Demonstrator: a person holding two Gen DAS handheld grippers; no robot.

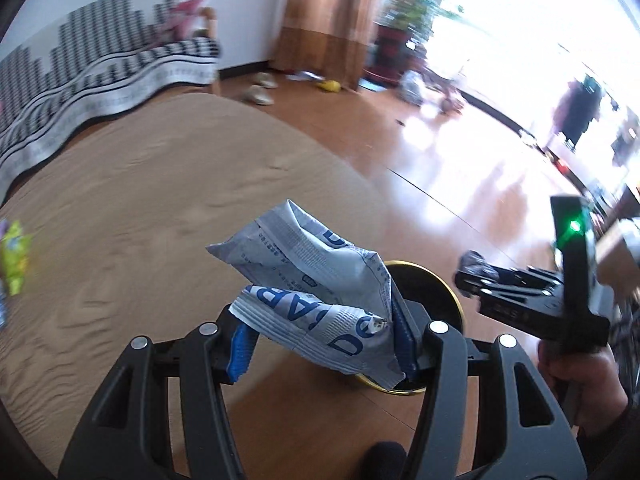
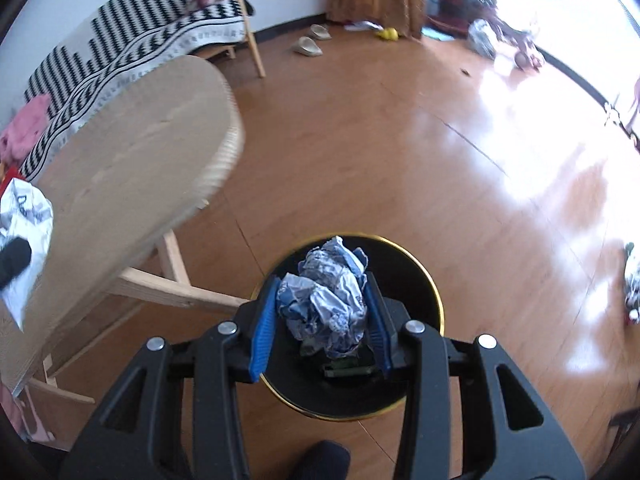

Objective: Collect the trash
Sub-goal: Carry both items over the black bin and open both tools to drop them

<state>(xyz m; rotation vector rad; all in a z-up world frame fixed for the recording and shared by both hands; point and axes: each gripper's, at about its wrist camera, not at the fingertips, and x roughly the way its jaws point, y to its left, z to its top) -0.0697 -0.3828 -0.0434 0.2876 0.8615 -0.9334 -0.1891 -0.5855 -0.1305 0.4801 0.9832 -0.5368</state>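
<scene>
My left gripper (image 1: 324,344) is shut on a grey-and-blue snack wrapper (image 1: 312,280) and holds it above the table edge, next to the black bin with a gold rim (image 1: 448,292). My right gripper (image 2: 324,320) is shut on a crumpled blue-and-white wrapper (image 2: 328,304) and holds it directly over the bin's (image 2: 412,268) black opening. The right gripper also shows in the left wrist view (image 1: 472,268), with its wrapper bunched at the tip. The left gripper's wrapper shows at the far left of the right wrist view (image 2: 24,216).
A round wooden table (image 2: 132,140) stands left of the bin. A yellow-green wrapper (image 1: 16,256) lies on it at the far left. A black-and-white patterned sofa (image 2: 132,36) is behind. Slippers (image 2: 308,46) and clutter lie on the wooden floor by the curtain.
</scene>
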